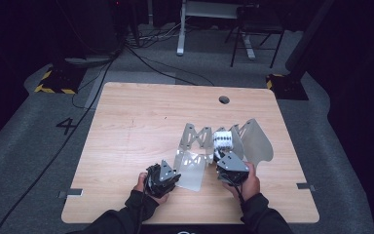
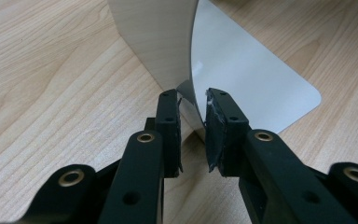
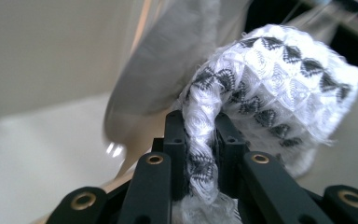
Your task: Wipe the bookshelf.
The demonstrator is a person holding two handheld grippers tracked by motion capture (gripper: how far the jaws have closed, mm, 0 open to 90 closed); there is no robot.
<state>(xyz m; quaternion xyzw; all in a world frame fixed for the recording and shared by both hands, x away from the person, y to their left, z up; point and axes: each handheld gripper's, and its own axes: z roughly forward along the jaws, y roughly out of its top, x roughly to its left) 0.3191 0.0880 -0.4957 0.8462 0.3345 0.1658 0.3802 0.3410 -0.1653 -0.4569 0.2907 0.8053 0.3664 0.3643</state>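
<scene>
High view: a person's two hands work at the near edge of a light wooden table. The left gripper sits at the near left corner of a bent metal bookend that stands on the table. Just right of it, the right gripper holds a folded white cloth with a black pattern, between two more metal bookends farther back.

Left gripper view: the jaws stand narrowly apart, either side of the bookend's thin upright edge near the bend; whether the pads press on the metal, I cannot tell.

Right gripper view: the jaws are closed tight on a fold of the cloth, which bulges above them, with a blurred metal plate behind at left.
</scene>
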